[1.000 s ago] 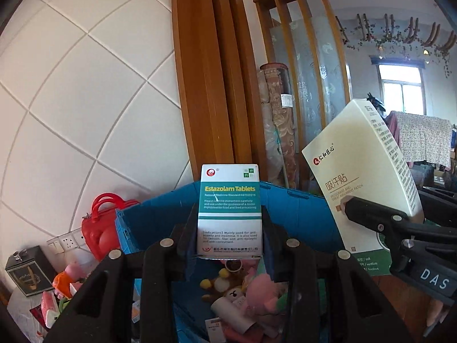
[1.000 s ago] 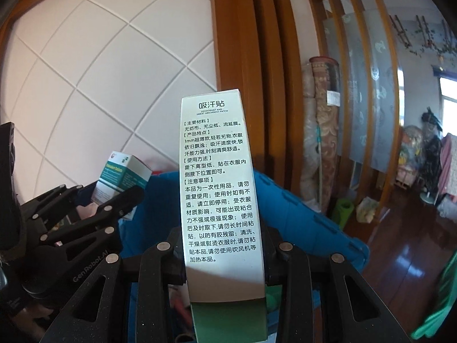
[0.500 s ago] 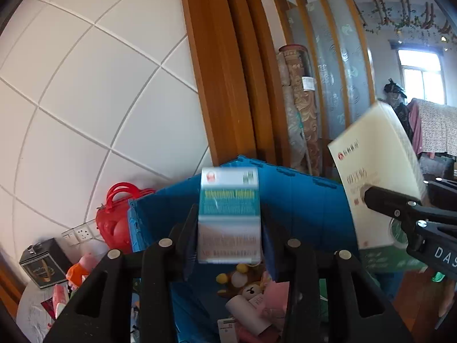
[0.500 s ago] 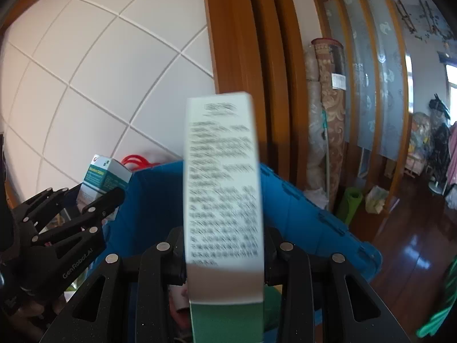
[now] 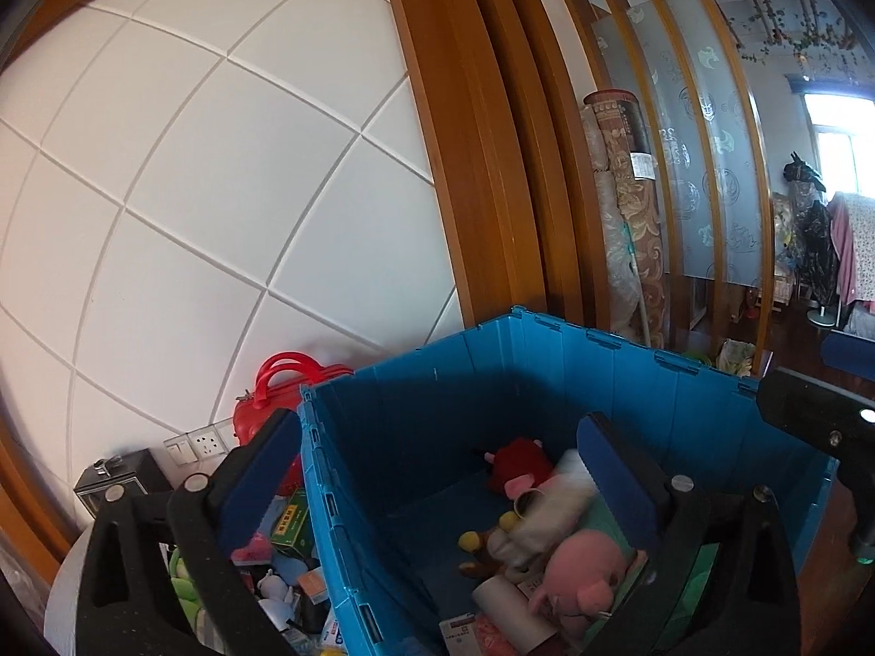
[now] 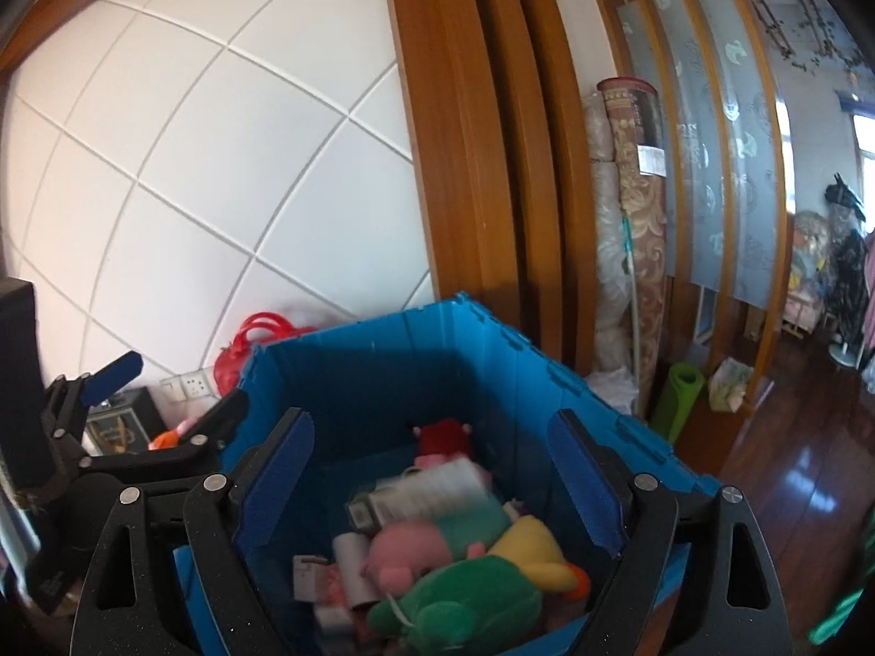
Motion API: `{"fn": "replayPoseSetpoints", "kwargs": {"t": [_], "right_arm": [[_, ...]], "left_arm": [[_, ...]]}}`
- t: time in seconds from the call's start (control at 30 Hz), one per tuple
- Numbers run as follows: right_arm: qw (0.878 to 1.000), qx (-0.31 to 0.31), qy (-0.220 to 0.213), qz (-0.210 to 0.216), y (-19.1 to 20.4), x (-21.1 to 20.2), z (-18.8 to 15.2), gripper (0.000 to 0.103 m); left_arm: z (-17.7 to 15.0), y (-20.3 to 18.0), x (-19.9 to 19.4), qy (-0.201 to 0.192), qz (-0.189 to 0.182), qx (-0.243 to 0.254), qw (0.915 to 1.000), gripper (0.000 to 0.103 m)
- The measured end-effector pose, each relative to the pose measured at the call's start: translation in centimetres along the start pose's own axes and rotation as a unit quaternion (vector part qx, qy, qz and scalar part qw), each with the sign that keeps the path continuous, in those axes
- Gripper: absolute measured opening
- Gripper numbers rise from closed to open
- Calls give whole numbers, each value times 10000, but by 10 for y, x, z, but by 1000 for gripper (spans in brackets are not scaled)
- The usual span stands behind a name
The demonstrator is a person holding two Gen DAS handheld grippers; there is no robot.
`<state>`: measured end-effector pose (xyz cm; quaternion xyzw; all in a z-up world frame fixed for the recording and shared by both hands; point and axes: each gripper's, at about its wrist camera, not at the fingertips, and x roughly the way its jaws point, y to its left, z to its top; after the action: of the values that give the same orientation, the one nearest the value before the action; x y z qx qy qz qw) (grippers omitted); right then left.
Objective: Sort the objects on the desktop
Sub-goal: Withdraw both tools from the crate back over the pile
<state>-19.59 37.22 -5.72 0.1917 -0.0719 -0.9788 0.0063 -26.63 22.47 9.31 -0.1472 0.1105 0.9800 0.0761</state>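
Both grippers hang over the blue crate point(image 5: 547, 393), jaws opening wide, nothing between them. A second ago the left gripper point(image 5: 437, 464) pinched a small teal-and-white tablet box and the right gripper point(image 6: 432, 454) a tall white patch box; both boxes are gone from the jaws now. In the right wrist view a white printed box point(image 6: 432, 486), blurred, lies tilted on the pile in the crate, apparently just dropped. The tablet box I cannot pick out with certainty.

Judgement: two items sorted into the crate; both hands free for the next pick.

Crate contents: pink plush pig point(image 5: 579, 574), red plush toy point(image 5: 519, 456), green plush toy point(image 6: 470, 601), paper rolls, small cartons.

Left of the crate: more clutter still waiting, including a green carton point(image 5: 290, 519) and small toys, on a pale surface. Red handbag point(image 5: 273, 388) against the wall, wall sockets point(image 5: 197, 443) beside it, dark small box point(image 5: 117, 475) nearer.

Room: white panelled wall, wooden pillars, frosted glass screen, rolled carpets point(image 5: 629, 218), dark polished wood floor point(image 6: 793, 492), bright window far right.
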Motion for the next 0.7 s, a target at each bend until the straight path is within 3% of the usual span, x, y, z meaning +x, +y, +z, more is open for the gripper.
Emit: {"fn": "replayPoseSetpoints", "kwargs": {"t": [0.5,0.7], "right_arm": [[9998,-92,-3,203,13,-21,-8,88],[9978,76,229,623,22,-27,-26,89]], "left_arm": [[-13,16,-10,91,74,-177,9998,102],[-41,61,-40,-28,285,-315,9991,102]]}}
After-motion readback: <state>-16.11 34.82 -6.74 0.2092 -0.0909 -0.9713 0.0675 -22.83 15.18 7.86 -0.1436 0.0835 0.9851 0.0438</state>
